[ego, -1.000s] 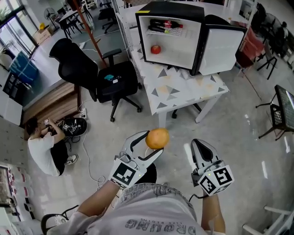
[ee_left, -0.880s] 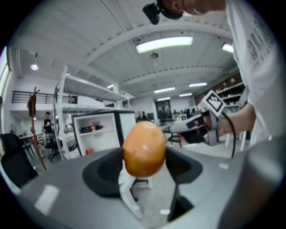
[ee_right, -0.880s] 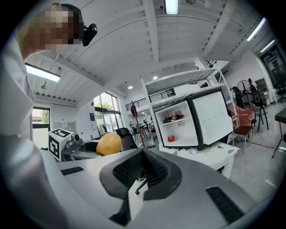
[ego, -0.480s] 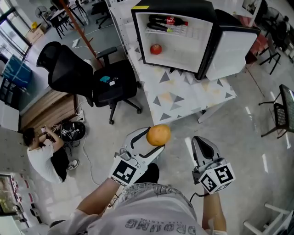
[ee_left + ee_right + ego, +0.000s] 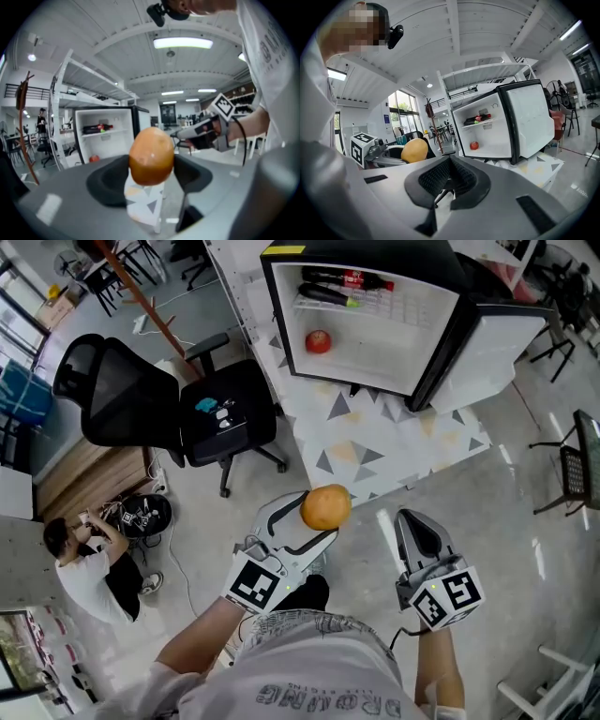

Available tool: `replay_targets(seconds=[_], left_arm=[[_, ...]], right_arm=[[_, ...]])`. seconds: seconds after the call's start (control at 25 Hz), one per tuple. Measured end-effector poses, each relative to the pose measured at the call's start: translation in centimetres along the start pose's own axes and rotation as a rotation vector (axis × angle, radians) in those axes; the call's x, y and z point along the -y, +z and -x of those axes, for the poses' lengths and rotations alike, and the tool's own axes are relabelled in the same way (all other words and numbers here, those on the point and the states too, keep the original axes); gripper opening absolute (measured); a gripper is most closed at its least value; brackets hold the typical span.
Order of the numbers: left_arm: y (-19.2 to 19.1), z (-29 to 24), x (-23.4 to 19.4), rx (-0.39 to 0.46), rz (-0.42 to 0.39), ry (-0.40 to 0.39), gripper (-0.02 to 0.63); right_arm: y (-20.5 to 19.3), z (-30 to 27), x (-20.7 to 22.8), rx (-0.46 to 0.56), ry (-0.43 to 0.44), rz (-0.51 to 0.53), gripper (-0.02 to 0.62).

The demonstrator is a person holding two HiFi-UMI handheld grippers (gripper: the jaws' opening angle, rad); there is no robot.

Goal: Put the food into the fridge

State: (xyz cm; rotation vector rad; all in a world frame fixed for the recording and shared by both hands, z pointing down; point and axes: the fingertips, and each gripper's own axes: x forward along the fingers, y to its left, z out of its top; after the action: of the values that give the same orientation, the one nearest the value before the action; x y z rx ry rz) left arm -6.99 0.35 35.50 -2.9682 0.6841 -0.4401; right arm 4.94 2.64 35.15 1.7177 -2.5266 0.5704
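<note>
Pale glossy flooring (image 5: 525,512) lies under both tools; the left gripper (image 5: 305,524) is clamped on a round orange-coloured fruit (image 5: 325,507), pinched between its dark pads right at the tips; the right gripper (image 5: 419,532), just beside it, has its jaws drawn together with nothing between them; well ahead of both tools a black mini fridge with a white interior (image 5: 375,257) stands on a white table patterned with grey and yellow triangles (image 5: 375,451), its white-lined door (image 5: 492,338) swung out on the right gripper's side; deep inside, a small red round fruit (image 5: 318,341) lies on the bottom and dark bottles with red labels (image 5: 342,282) lie on the upper shelf; by my reading the job is midway: some food is stowed, while the orange-coloured fruit is in hand but far from the compartment, so carrying it over, setting it inside and letting go remain; ahead and left of the left gripper a black swivel office chair (image 5: 220,413) crowds the approach; farther left a person in a white top (image 5: 94,563) sits on the floor, apart from the likely path.
</note>
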Motion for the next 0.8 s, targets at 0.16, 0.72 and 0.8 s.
replay_targets(seconds=[0.16,0.72,0.8], left_arm=[[-0.3,-0.9,-2.4,-0.001,0.0,-0.017,0.305],[-0.3,-3.6,-6.8,0.007,-0.014,-0.07,0.305],[-0.1,-4.1,-7.2,0.008,-0.019,-0.073,0.305]], right_arm=[[0.8,-2.4,0.3,-0.005,-0.009,0.003,0.002],[1.5,-6.7,1.3,-0.001,-0.052,-0.017,0.002],[1.6,-7.0,1.6,0.001,-0.054,-0.022,0.002]])
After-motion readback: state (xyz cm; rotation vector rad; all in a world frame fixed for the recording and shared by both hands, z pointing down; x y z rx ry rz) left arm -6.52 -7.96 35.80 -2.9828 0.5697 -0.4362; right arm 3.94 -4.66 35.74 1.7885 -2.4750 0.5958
